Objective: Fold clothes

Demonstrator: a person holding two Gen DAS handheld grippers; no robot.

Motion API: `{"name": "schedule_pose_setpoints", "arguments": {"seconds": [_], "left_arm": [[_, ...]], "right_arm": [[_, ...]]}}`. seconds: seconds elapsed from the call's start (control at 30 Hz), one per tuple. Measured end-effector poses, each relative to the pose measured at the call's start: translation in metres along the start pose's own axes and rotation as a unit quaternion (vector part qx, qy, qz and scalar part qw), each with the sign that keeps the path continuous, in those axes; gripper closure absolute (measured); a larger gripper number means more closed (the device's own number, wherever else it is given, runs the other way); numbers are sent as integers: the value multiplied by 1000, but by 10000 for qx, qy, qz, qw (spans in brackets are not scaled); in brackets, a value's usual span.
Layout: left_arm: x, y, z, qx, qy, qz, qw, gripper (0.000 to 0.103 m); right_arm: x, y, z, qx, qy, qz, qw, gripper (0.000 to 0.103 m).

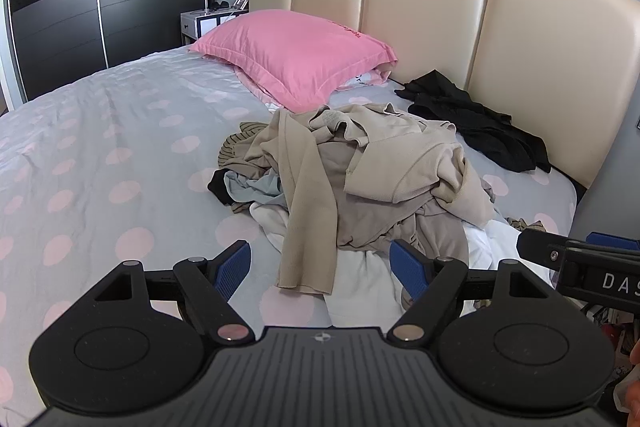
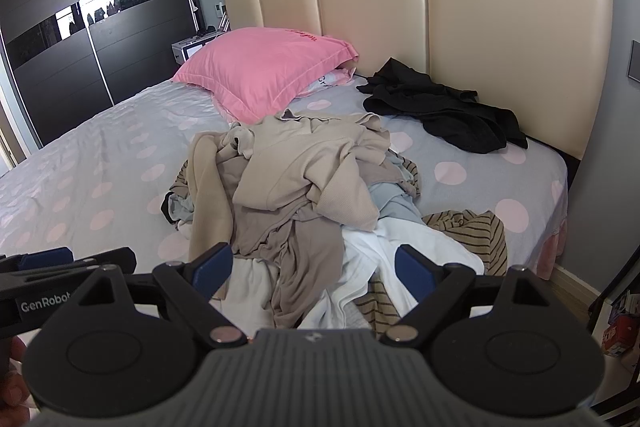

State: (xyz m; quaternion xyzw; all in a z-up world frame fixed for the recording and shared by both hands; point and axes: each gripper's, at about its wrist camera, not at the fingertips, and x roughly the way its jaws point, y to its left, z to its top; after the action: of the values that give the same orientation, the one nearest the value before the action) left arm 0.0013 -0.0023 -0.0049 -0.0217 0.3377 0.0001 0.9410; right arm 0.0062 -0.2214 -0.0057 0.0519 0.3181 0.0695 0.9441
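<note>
My left gripper (image 1: 320,269): held low and level over the near edge of the bed, blue pads spread wide, gripping nothing; it aims at the near end of the clothes pile.
My right gripper (image 2: 314,273): level beside the left one, fingers spread just as wide and empty, aimed at the near end of the same pile.
Clothes pile (image 1: 360,179): a tangled heap on the bed sheet (image 1: 100,155), on the headboard side of both grippers; beige tops on top, white, pale blue and striped pieces under them.
Beige sleeve (image 1: 308,227): hangs off the pile toward me, ending between my left pads but not touching them.
Black garment (image 2: 444,107): apart from the pile, crumpled against the headboard (image 2: 500,7).
Pink pillow (image 1: 296,55): beyond the pile, at the headboard.
Wardrobe (image 1: 60,7): dark sliding doors, far across the bed from the pile.
</note>
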Motion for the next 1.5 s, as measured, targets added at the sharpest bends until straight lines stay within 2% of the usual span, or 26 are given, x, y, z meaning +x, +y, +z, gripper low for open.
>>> {"name": "schedule_pose_setpoints", "arguments": {"seconds": [0.5, 0.8, 0.87, 0.97, 1.2, 1.33, 1.37, 1.5], "left_arm": [[3, -2, -2, 17, 72, -6, 10000, 27], [23, 6, 4, 11, 201, -10, 9998, 27], [32, 11, 6, -25, 244, 14, 9997, 27], [47, 19, 13, -162, 310, -7, 9994, 27], [95, 32, 37, -153, 379, -203, 9990, 28], [127, 32, 47, -131, 417, -276, 9987, 29], [134, 32, 50, -117, 428, -305, 9985, 29], [167, 28, 60, -177, 437, -666, 9967, 32]], "right_arm": [[0, -2, 1, 34, 30, 12, 10000, 13], [13, -6, 10, 272, 321, 130, 9990, 13], [23, -3, 14, 230, 380, 164, 9989, 13], [42, 7, 23, 40, 424, 142, 9990, 22], [102, 24, 58, -111, 460, 144, 9988, 23], [138, 31, 71, -256, 439, -83, 9987, 26], [147, 29, 73, -206, 494, -55, 9986, 29], [181, 24, 79, -82, 695, -1, 9975, 35]]}}
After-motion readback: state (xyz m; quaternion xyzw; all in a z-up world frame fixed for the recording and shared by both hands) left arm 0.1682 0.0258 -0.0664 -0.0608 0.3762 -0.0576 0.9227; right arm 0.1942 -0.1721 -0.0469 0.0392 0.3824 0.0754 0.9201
